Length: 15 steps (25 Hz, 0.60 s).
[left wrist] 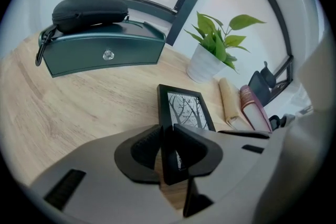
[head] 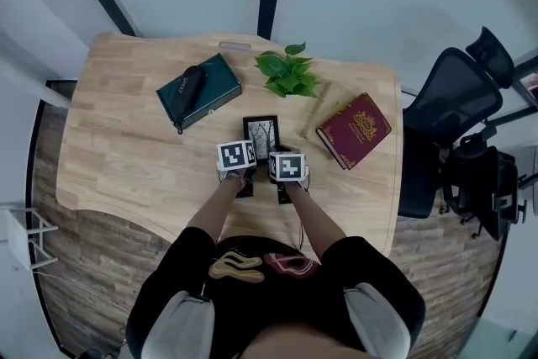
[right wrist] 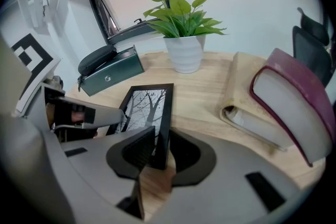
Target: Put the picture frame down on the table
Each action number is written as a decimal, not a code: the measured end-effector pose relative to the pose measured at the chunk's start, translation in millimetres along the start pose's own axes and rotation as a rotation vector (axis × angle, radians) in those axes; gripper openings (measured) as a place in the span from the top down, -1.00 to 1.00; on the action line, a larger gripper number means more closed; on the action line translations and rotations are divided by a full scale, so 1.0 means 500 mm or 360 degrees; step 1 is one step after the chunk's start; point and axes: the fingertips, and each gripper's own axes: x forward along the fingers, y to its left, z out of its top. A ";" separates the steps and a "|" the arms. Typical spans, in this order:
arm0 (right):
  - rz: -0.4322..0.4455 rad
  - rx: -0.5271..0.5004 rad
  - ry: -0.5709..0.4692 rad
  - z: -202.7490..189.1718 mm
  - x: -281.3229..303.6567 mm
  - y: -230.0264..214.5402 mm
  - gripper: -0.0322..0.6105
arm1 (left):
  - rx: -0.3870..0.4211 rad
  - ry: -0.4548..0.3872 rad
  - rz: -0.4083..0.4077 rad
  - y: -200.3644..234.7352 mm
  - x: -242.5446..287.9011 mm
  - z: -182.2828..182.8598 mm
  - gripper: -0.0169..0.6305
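Observation:
The black picture frame [head: 261, 133] with a bare-tree print lies flat on the wooden table [head: 126, 164], just beyond both grippers. My left gripper [head: 249, 152] is at its near left corner. In the left gripper view the frame [left wrist: 185, 107] has its left edge clamped between the left gripper's [left wrist: 167, 152] pads. My right gripper [head: 274, 157] is at the near right corner. In the right gripper view the frame's [right wrist: 147, 105] right edge stands between the right gripper's [right wrist: 160, 152] jaws, with a slight gap at the right pad.
A dark green case [head: 199, 91] with a black pouch on top lies at the back left. A potted plant [head: 287, 73] stands behind the frame. A maroon book [head: 355, 129] rests on a tan notebook [head: 324, 101] to the right. An office chair [head: 454, 97] stands off the table's right edge.

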 end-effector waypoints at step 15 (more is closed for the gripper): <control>0.0154 0.0119 -0.0194 0.043 -0.057 0.007 0.35 | 0.0042 -0.0386 -0.0057 -0.036 -0.083 0.075 0.45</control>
